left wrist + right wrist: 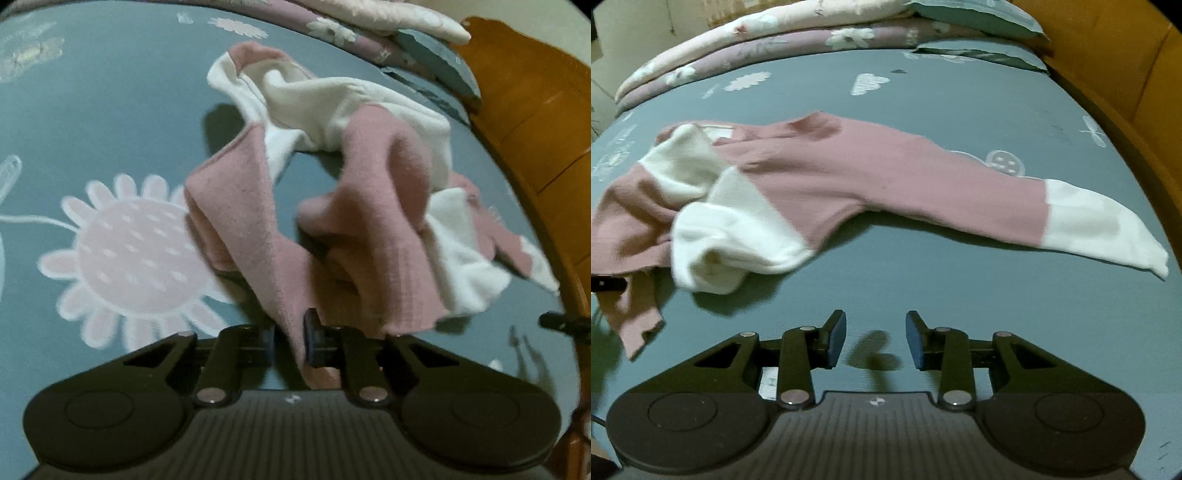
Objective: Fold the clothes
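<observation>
Nearest to me, my left hand-held gripper [290, 341] is pinching a pink fold of the garment [332, 206], its jaws pressed together on the cloth. I hold that edge so I can lift and spread the piece, which I judge is the opening step of the fold. Beyond the pinch the garment rises in a twisted heap of pink and white, lying toward the bed's [110, 110] edge by the wooden frame [535, 129].

My right hand-held gripper [875, 341] hangs spread over bare sheet, nothing between its jaws, apart from the cloth. I take it to be heading for a second hold. From here the garment [886, 177] stretches across the middle of the bed [960, 295], one pink length ending in a white cuff near the frame-side edge.

The bunching hides the garment's shape; I cannot tell which part I grip or what kind of garment it is. Both views are softly blurred. At the far edge, folded quilts [757, 48] and a pillow [979, 22] are cut off by the view.
</observation>
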The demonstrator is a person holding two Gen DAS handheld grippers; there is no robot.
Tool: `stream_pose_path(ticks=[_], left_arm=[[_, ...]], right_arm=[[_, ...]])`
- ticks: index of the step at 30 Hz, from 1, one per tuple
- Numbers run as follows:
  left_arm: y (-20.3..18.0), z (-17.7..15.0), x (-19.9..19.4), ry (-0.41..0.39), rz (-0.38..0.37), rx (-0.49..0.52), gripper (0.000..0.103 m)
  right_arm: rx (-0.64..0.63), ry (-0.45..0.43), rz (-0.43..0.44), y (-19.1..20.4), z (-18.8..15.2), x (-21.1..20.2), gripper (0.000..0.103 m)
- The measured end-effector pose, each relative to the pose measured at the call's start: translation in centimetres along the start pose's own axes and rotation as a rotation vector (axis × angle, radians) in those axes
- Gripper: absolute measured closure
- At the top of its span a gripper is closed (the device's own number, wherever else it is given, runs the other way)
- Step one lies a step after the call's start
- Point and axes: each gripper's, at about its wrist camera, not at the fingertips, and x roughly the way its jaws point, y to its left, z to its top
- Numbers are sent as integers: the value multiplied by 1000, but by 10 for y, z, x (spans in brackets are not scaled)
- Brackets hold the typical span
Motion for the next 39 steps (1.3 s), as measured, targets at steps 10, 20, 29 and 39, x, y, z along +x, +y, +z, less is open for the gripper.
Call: stream_pose_path(ticks=[10, 20, 29, 39], left_arm=[[50, 22, -33, -63, 89, 53, 95], [120, 65, -64, -132, 271, 119, 101], [172, 104, -85, -187, 261, 91, 102], [160, 106, -23, -81, 66, 217, 58]], right_arm=[[-7, 8, 37, 57, 9, 17, 63], [-17, 1, 24, 91, 16, 18, 63], [-1, 7, -13, 99, 12, 11, 62], [9, 32, -24, 108, 9, 14, 59]])
